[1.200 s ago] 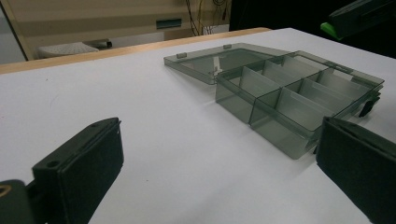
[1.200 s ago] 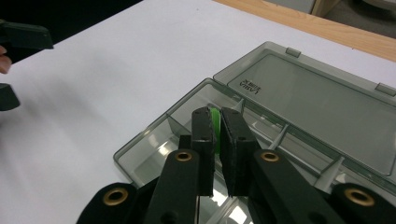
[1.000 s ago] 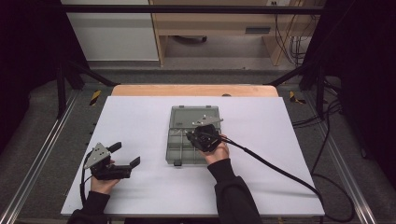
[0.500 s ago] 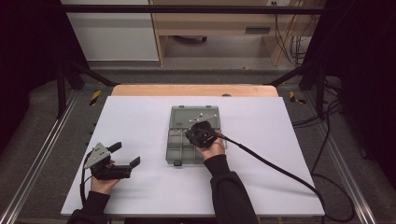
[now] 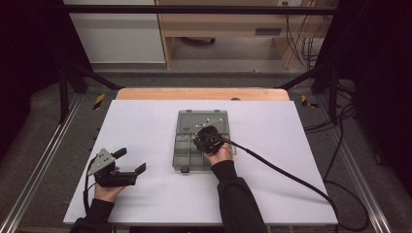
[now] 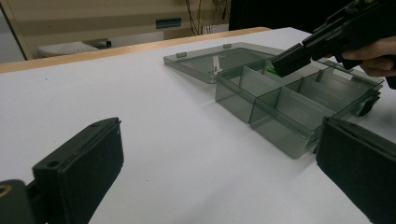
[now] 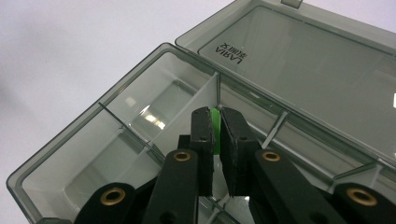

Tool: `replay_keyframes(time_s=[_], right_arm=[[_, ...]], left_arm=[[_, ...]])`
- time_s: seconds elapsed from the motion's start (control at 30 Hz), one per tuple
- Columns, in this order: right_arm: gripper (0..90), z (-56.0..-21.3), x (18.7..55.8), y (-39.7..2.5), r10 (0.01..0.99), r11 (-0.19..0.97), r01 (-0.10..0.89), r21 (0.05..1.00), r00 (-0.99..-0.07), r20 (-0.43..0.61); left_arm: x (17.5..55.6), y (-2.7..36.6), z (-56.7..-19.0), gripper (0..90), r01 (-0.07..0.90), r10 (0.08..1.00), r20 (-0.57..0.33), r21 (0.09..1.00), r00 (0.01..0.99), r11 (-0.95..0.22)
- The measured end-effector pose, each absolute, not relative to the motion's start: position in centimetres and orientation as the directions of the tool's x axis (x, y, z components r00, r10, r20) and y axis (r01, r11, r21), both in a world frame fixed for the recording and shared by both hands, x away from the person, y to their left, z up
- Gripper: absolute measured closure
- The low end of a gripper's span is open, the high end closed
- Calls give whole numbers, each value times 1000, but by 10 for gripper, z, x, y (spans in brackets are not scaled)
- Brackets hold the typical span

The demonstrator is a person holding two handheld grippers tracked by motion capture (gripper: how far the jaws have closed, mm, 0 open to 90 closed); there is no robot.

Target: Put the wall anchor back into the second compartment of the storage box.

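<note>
The left gripper (image 5: 127, 168) idles at the table's seven o'clock, jaws wide and empty, the organizer box (image 5: 201, 141) well off toward its two o'clock. At the centre, the right gripper (image 7: 215, 126), far nearer, pinches a small green piece (image 7: 215, 128) directly above a compartment beside the open lid (image 7: 322, 65).

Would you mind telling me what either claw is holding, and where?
The right claw pinches a small green piece by its flat sides, over the organiser box. The left claw holds nothing.
</note>
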State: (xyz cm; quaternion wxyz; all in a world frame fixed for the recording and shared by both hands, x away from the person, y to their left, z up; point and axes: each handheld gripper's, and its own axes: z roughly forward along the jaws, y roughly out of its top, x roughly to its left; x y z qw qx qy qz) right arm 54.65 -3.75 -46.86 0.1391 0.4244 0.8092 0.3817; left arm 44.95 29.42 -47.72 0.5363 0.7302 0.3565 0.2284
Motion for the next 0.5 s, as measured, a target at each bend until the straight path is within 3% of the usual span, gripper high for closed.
replay_keyframes(time_s=[0.2,0.5], right_arm=[[737,-465,546,-40,790,355,567,743,-608,86],[437,-437,529,-48,768,325,467,822,-638,59]], left_arm=[[450,294,-477,5,276,766,-50,946,641,-169],[449,294,-477,5,275,766,-48,946,641,-170]])
